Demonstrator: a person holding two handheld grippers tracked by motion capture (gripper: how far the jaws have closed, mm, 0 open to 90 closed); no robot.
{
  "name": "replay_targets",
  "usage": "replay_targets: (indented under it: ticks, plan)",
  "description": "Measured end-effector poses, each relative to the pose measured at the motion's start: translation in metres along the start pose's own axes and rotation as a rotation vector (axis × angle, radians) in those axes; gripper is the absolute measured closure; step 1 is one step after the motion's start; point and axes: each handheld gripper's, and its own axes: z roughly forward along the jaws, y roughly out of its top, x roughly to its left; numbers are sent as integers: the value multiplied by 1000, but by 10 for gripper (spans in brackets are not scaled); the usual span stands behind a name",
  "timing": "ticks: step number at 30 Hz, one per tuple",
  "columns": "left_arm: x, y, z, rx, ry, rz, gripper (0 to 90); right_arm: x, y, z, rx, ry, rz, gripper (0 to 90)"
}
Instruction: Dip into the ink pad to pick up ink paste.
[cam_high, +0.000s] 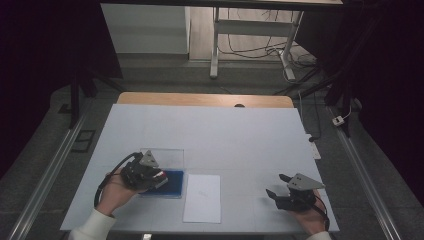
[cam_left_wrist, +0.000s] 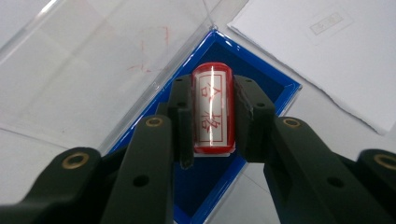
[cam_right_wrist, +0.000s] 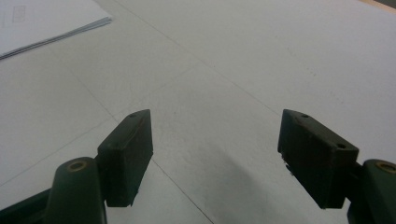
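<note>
The left gripper (cam_left_wrist: 212, 116) clamps a red stamp (cam_left_wrist: 212, 112), angled down over the blue pad (cam_left_wrist: 275, 88). The right gripper (cam_right_wrist: 215, 154) rests low over the table (cam_right_wrist: 233, 60), jaws wide apart.

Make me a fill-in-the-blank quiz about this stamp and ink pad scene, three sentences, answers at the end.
1. The left gripper is shut on a red ____.
2. The stamp is held over an ink pad whose tray is ____ in colour.
3. The right gripper has its jaws ____, with nothing between them.

Missing words: stamp; blue; open
</note>
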Motion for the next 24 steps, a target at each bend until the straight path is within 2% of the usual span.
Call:
replay_targets:
  ticks: [9, 24]
  plan:
    - [0, -2, 8, 29, 4, 1, 706, 0, 0, 0, 1, 0, 1, 260]
    - [-2, 0, 10, 43, 17, 2, 707, 1, 0, 1, 2, 0, -1, 260]
